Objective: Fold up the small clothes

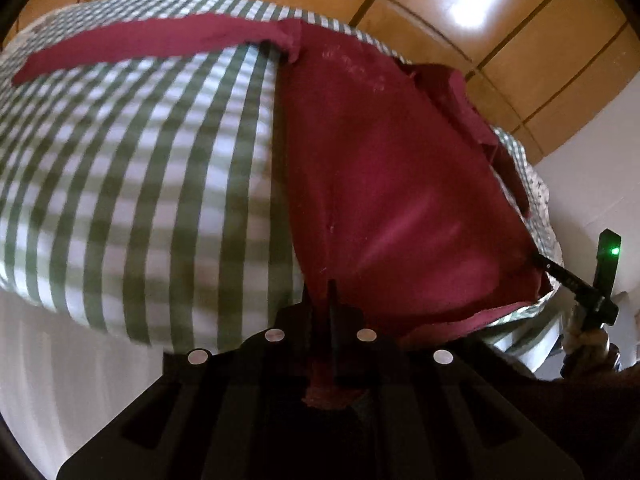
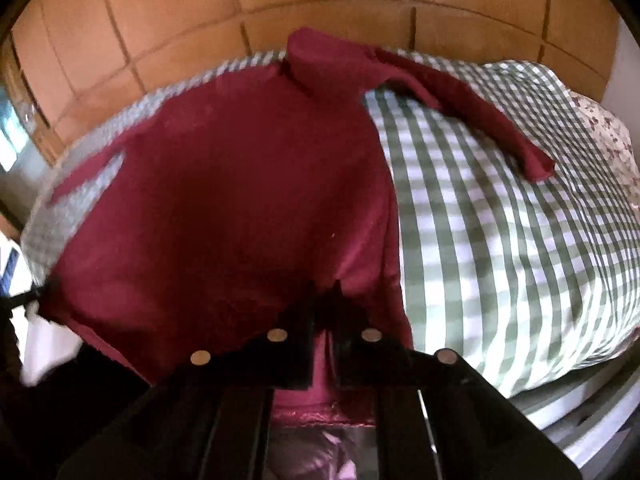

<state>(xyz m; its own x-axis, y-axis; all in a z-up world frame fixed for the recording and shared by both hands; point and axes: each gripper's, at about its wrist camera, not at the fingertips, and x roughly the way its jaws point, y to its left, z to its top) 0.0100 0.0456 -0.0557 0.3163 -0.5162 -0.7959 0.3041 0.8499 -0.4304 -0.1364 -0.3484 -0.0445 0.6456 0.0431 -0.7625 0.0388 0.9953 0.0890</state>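
A dark red long-sleeved shirt (image 1: pixel 392 184) lies spread on a green-and-white checked bedsheet (image 1: pixel 132 184). One sleeve (image 1: pixel 140 48) stretches out across the checks. My left gripper (image 1: pixel 329 294) is shut on the shirt's near edge, with red cloth bunched between its fingers. At the right of the left wrist view, my right gripper (image 1: pixel 550 266) pinches the shirt's other near corner. In the right wrist view the shirt (image 2: pixel 240 200) fills the middle, and my right gripper (image 2: pixel 325 294) is shut on its hem. The other sleeve (image 2: pixel 480 120) lies over the bedsheet (image 2: pixel 520 240).
A wooden panelled wall (image 2: pixel 200 20) rises behind the bed. A floral cloth (image 2: pixel 608 136) lies at the far right edge of the sheet. The bed's near edge drops away to white (image 1: pixel 60 360) just below my left gripper.
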